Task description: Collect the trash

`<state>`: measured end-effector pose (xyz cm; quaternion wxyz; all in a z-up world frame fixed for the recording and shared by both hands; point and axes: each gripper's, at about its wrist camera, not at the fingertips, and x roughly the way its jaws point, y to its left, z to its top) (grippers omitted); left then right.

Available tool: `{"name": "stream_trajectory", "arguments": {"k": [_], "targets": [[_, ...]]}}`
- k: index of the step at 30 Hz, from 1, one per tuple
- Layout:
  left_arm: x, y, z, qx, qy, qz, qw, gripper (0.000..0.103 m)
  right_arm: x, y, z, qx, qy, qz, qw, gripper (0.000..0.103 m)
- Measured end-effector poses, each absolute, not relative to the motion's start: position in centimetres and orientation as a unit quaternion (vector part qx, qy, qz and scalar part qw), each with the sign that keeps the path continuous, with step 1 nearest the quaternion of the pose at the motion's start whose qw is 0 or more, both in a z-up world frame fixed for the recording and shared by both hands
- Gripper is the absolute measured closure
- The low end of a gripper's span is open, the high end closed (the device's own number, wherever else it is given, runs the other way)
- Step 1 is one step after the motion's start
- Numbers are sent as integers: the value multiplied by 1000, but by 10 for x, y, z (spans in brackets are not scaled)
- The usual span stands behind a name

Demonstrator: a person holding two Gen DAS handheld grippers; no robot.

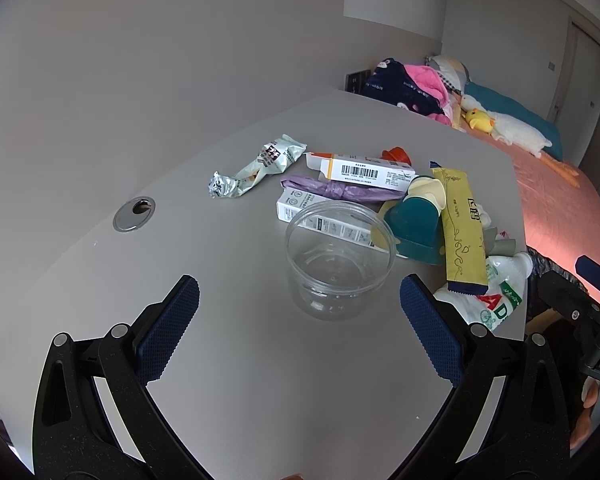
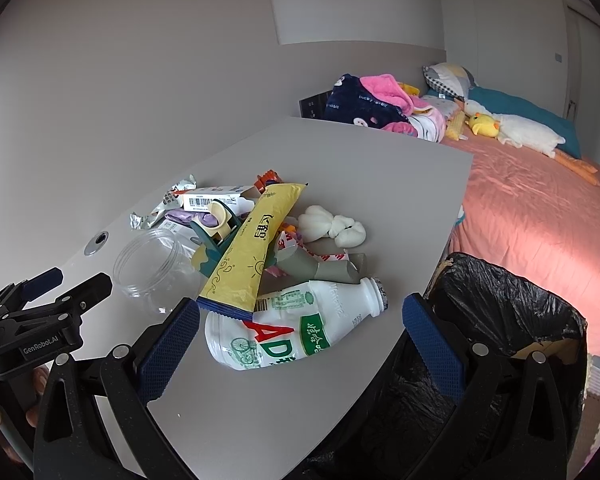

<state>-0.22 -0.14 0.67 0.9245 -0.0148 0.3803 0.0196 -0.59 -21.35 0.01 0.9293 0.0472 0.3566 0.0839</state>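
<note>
Both grippers — left gripper (image 1: pixel 300 296), right gripper (image 2: pixel 300 316) — are gaping wide, holding nothing; the clear jar (image 1: pixel 340 260) and black-lined bin (image 2: pixel 508 320) are sitting empty.

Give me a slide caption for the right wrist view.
Open right claw hovers over a crushed white drink bottle beside mixed desk litter, with a black-lined trash bin waiting at the desk's edge.

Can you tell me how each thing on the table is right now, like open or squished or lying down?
clear jar: upright, open, empty.
white bottle: lying on its side, dented, no cap.
yellow packet: lying slanted over the pile.
silver wrapper: crumpled, lying flat.
barcode box: end flap open, lying down.
bin: open, lined with a black bag.
left gripper: open, holding nothing.
right gripper: open, holding nothing.
</note>
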Motion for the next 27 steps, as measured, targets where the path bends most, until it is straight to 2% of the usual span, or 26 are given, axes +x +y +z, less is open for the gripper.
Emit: {"name": "stream_trajectory", "arguments": {"k": [16,27], "targets": [[-3,-4,7,-13,381,13,924,6,-7,-216,0,50,357,86,929,2],[6,-5,-10,0,398,14,917,6,2,-219,-11,105,367,139,914,2]]}}
